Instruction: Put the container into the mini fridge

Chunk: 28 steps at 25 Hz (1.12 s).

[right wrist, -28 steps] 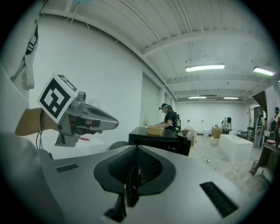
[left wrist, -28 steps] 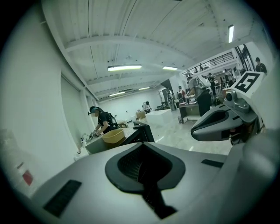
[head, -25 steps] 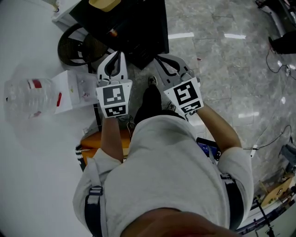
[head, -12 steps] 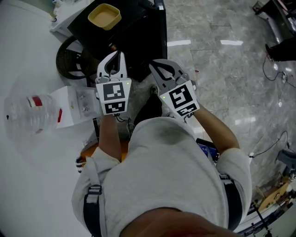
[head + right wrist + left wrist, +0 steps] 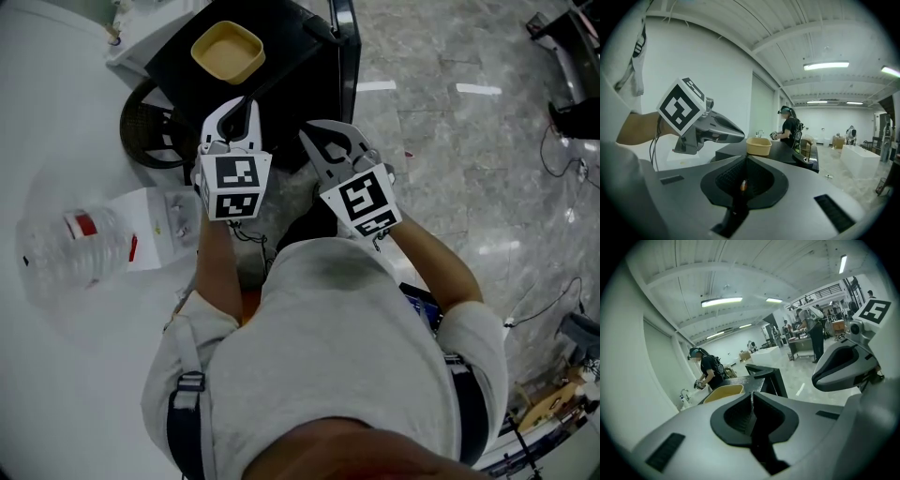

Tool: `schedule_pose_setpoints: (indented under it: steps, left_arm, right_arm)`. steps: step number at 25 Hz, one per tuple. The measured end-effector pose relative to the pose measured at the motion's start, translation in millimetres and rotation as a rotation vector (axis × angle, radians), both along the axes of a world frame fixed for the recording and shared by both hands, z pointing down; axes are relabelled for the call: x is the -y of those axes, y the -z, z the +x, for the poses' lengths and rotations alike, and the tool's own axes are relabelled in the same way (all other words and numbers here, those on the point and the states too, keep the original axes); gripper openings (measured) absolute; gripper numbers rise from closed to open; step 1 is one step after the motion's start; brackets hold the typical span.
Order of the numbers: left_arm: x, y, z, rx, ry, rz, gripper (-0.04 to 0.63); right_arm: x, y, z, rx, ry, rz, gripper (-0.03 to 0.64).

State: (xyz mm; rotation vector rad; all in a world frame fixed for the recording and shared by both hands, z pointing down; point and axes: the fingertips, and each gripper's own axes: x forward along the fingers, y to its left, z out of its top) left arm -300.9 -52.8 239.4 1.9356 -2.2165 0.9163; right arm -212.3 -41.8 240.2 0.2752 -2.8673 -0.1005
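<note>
A yellow square container (image 5: 228, 52) sits open-topped on the black mini fridge (image 5: 291, 66). My left gripper (image 5: 246, 103) is held in the air just short of the fridge's near edge, jaws shut and empty. Beside it my right gripper (image 5: 307, 133) is also shut with nothing in it. In the left gripper view the container (image 5: 723, 392) lies just beyond the left gripper (image 5: 752, 394), and the right gripper (image 5: 843, 363) hangs at the right. The right gripper view shows the container (image 5: 759, 146) on the fridge top (image 5: 787, 153) ahead of the right gripper (image 5: 746, 158).
A dark round basket (image 5: 150, 127) stands left of the fridge. A clear plastic jug (image 5: 66, 248) and a white box (image 5: 155, 220) lie on the white surface at the left. Cables (image 5: 562, 141) run over the grey floor. Another person (image 5: 790, 126) stands behind the fridge.
Both grippers have moved a little up the view toward the fridge, still shut. The yellow container has come fully into the head view.
</note>
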Motion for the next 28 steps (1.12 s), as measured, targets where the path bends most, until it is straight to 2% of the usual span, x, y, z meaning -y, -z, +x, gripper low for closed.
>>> schedule_pose_setpoints:
  steps: [7,9,11,19,22,28]
  left_arm:
    - [33,-16,-24,0.005,-0.061,-0.109,0.019]
    - [40,-25,-29,0.002,-0.086,-0.164,0.080]
    - [46,-32,-36,0.007,-0.108,-0.216,0.097]
    - [64,-42,-62,0.010,-0.167,-0.354,0.100]
    - [65,-46,-68,0.038,-0.203,-0.417,0.100]
    - [69,-58,-74,0.055,-0.266,-0.484,0.100]
  right_arm:
    - [26,-6,-24,-0.022,-0.020,-0.018,0.040]
    - [32,-7,-29,-0.027,-0.032,-0.026,0.040]
    - [38,-9,-34,-0.033,-0.039,-0.030,0.040]
    - [55,-13,-49,-0.053,-0.067,-0.042,0.040]
    - [60,-12,-51,-0.058,-0.077,-0.046,0.040]
    - [66,-18,-60,-0.065,-0.096,-0.059,0.040]
